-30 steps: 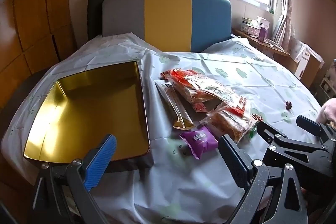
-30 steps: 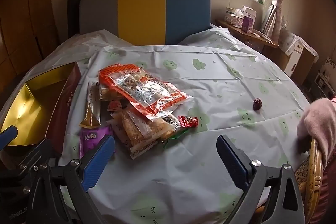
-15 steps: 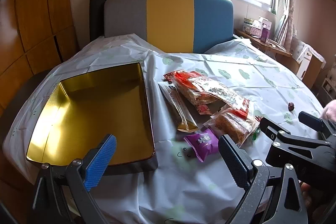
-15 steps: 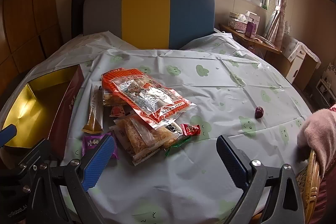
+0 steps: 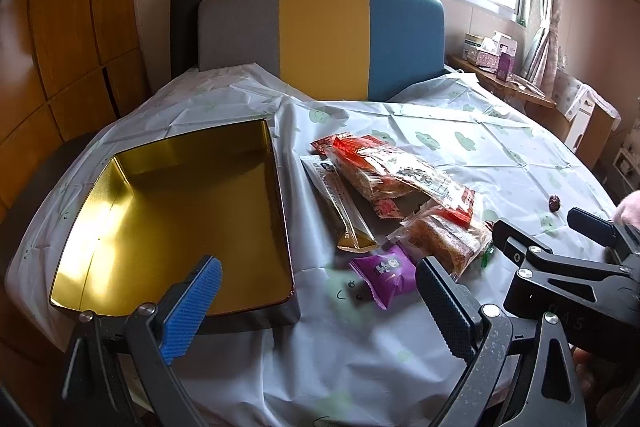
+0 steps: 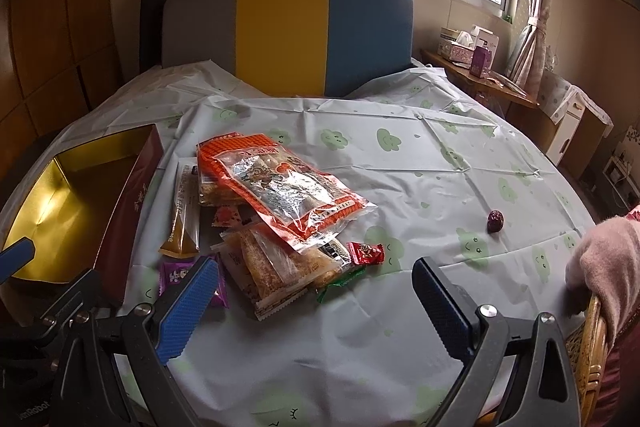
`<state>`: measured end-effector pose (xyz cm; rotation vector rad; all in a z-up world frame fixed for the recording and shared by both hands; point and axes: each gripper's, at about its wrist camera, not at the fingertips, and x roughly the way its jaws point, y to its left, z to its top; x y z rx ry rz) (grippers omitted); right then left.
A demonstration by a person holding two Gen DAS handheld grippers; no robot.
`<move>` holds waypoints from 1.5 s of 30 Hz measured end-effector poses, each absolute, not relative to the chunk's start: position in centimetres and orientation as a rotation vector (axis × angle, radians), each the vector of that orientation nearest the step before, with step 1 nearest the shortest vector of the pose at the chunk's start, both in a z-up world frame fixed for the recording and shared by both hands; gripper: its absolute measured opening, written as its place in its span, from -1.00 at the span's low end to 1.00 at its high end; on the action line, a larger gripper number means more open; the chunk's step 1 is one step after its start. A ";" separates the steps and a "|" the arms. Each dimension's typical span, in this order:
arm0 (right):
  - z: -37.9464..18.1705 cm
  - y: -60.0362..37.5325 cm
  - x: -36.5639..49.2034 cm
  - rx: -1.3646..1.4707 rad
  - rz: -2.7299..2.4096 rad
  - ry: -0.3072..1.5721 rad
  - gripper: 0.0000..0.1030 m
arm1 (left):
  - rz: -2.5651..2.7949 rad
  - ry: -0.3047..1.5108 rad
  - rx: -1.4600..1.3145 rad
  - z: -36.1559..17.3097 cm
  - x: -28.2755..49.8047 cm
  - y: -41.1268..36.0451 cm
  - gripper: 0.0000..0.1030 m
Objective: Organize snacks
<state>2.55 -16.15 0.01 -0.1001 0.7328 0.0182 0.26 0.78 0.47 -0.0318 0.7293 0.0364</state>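
Note:
An empty gold-lined tin box [image 5: 168, 211] lies on the table's left; it also shows in the right wrist view [image 6: 76, 203]. Beside it lies a snack pile: a large orange bag [image 6: 280, 187], a long gold stick pack [image 5: 340, 203], a clear pack of fried pastry [image 6: 276, 267], a purple candy pack [image 5: 384, 269], a small red candy [image 6: 366, 253]. My left gripper [image 5: 316, 299] is open and empty, near the box's front corner and the purple pack. My right gripper [image 6: 312, 291] is open and empty, just in front of the pile.
A single dark red date [image 6: 495, 219] lies on the tablecloth to the right. A grey, yellow and blue chair back [image 6: 288, 31] stands at the far edge. A wicker chair [image 6: 588, 347] and a pink sleeve [image 6: 608, 255] are at the right.
Both grippers have moved slightly forward and up over the table, so the box and the snack pile sit a little closer. Both stay open and empty.

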 end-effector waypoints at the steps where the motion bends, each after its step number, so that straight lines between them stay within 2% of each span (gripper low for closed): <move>1: 0.0 -16.1 2.5 -0.100 0.019 0.732 0.93 | 0.037 0.729 -0.031 0.5 0.2 0.7 0.90; 33: 1.4 -16.9 3.7 -0.129 0.018 0.696 0.93 | 0.030 0.748 -0.018 0.2 0.6 0.1 0.91; 45: 4.8 -20.6 9.3 -0.191 -0.016 0.673 0.93 | 0.015 0.778 -0.032 -0.1 1.5 -0.1 0.90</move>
